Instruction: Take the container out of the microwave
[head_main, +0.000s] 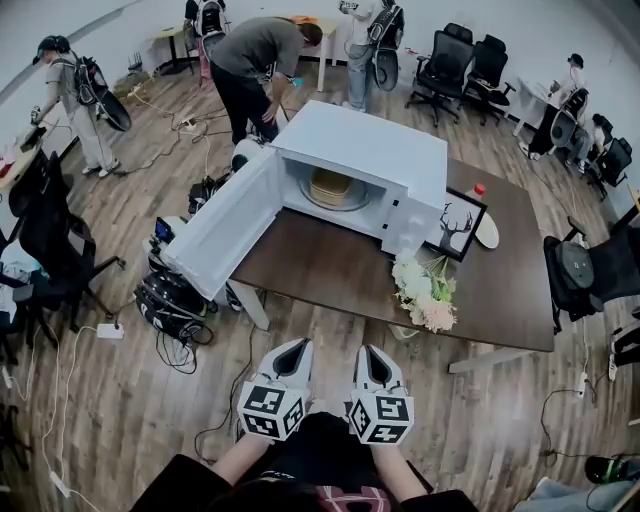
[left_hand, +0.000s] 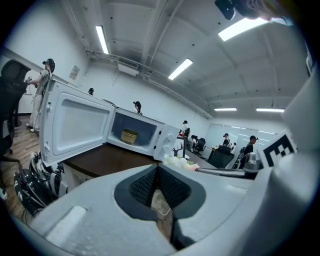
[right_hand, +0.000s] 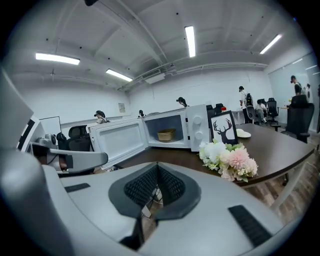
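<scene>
Inside microwave (head_main: 370, 145), container (head_main: 330, 188) — far edge hidden under roof

Container (head_main: 331, 186) partly behind the top of the microwave (head_main: 365, 148); small red-capped thing (head_main: 479, 189) beyond the frame (head_main: 458, 225), unidentifiable.

— How are the two grippers held?
— The left gripper (head_main: 293, 350) and the right gripper (head_main: 371, 354) are held side by side, close in front of the body, and are pointed forward and slightly downward.
— And the jaws?
— Both pairs are seen closed tip to tip, and nothing is gripped. The left forearm (head_main: 238, 458) and the right forearm (head_main: 400, 472) are drawn in behind them.
</scene>
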